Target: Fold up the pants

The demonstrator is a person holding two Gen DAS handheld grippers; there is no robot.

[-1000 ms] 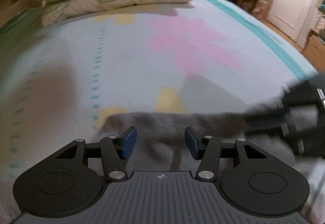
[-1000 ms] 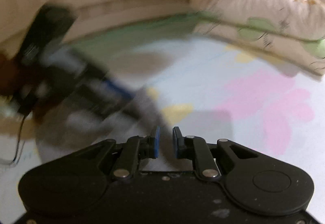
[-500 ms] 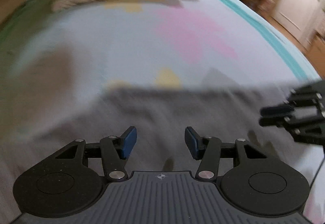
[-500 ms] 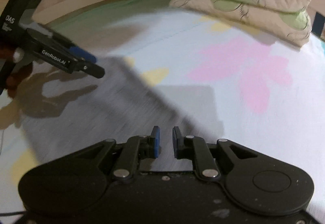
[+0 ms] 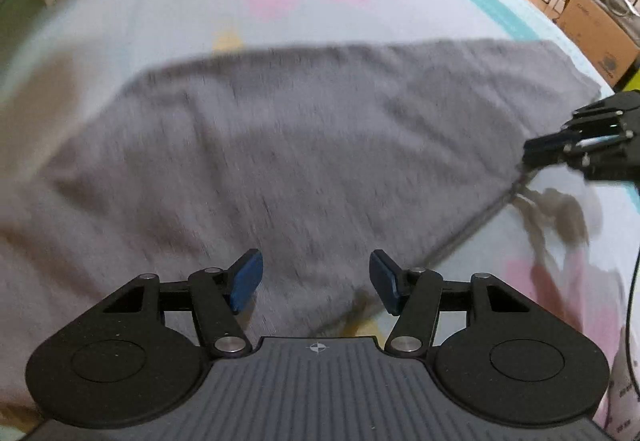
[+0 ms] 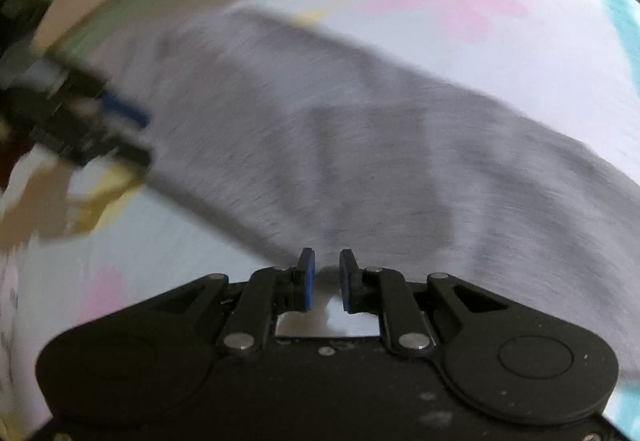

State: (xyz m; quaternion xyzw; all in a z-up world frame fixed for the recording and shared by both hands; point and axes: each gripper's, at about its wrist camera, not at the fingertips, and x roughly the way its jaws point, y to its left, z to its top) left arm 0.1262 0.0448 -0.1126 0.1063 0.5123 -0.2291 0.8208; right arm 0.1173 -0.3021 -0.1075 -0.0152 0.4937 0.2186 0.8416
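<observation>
Hovering over grey pants spread on the bed.
My left gripper, just widening, holds nothing; my right gripper is narrowly parted, empty.

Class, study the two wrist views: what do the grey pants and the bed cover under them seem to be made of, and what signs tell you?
Grey pants: probably soft knit jersey or fleece, matte, heathered, lying limp; blur hides the weave.
Bed cover: likely printed woven cotton, matte, smooth, with flat pink and yellow shapes.
</observation>
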